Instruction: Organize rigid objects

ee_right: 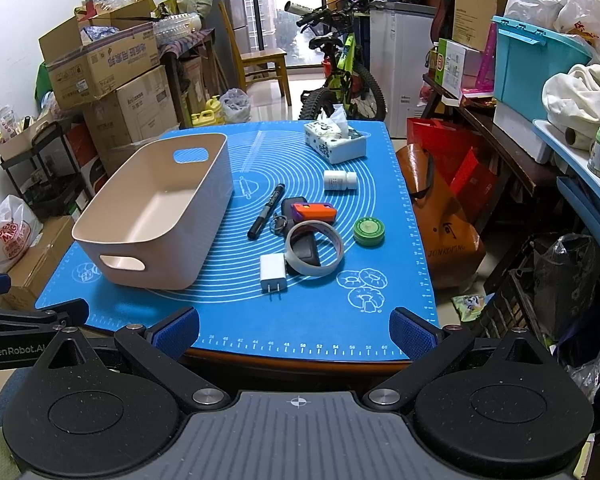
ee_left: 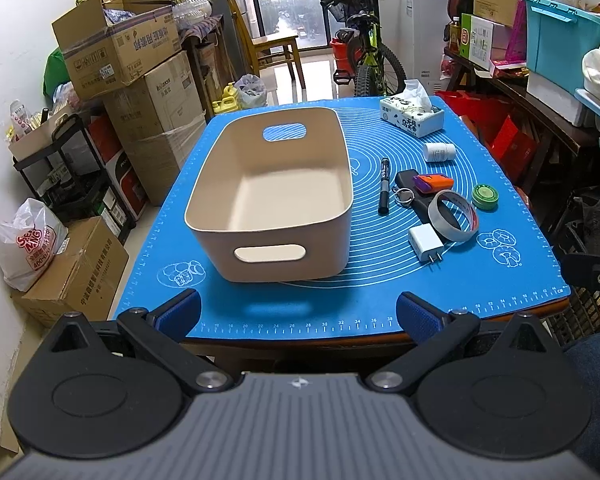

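An empty beige bin [ee_left: 276, 196] [ee_right: 160, 216] stands on the left of a blue mat [ee_left: 340, 304] [ee_right: 300, 320]. To its right lie a black marker [ee_left: 384, 185] [ee_right: 266, 210], a white bottle [ee_left: 439, 152] [ee_right: 340, 180], an orange and purple item [ee_left: 432, 182] [ee_right: 314, 211] on a black case, a tape roll [ee_left: 452, 216] [ee_right: 314, 254], a white charger [ee_left: 425, 243] [ee_right: 272, 272] and a green tin [ee_left: 485, 197] [ee_right: 369, 231]. My left gripper [ee_left: 298, 314] and right gripper [ee_right: 294, 328] are open and empty at the mat's near edge.
A tissue box [ee_left: 412, 114] [ee_right: 335, 140] sits at the mat's far right. Cardboard boxes [ee_left: 120, 56] are stacked on the left, a bicycle [ee_left: 364, 52] stands behind the table, and a cluttered shelf [ee_right: 540, 92] is on the right.
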### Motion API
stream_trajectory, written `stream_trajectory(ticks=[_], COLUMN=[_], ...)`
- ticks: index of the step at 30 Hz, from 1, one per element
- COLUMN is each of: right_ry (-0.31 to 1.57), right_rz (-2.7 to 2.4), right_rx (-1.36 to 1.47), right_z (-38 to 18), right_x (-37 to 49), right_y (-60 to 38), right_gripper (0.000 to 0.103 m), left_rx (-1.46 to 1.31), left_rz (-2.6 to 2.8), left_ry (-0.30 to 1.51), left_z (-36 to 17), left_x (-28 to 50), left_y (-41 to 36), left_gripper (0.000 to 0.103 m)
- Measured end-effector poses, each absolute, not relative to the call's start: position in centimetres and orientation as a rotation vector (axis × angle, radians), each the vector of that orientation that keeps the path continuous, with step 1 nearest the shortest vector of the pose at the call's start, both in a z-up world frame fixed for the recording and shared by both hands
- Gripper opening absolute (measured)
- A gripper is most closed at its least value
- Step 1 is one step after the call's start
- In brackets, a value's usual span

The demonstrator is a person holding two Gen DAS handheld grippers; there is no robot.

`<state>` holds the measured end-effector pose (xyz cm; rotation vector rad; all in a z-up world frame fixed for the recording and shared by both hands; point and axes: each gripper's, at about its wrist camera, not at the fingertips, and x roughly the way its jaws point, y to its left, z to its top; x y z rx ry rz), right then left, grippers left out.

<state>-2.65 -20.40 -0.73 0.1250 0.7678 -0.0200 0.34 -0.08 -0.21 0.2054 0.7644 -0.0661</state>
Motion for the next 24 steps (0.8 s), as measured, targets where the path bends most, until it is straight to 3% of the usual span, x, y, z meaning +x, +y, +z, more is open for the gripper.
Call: stream_trajectory(ticks=[24], right_ry=[0.753], right_rz=[-0.016], right_rx=[0.131], right_z=[-0.23], right_x=[-2.73], right_y=[-20.38], right_gripper=[0.100], left_rx=[0.215], left_rz=[-0.055], left_ry=[0.755], left_z=[0.00], left_x=[0.18], left_y=[0.32], left_gripper=[0.102])
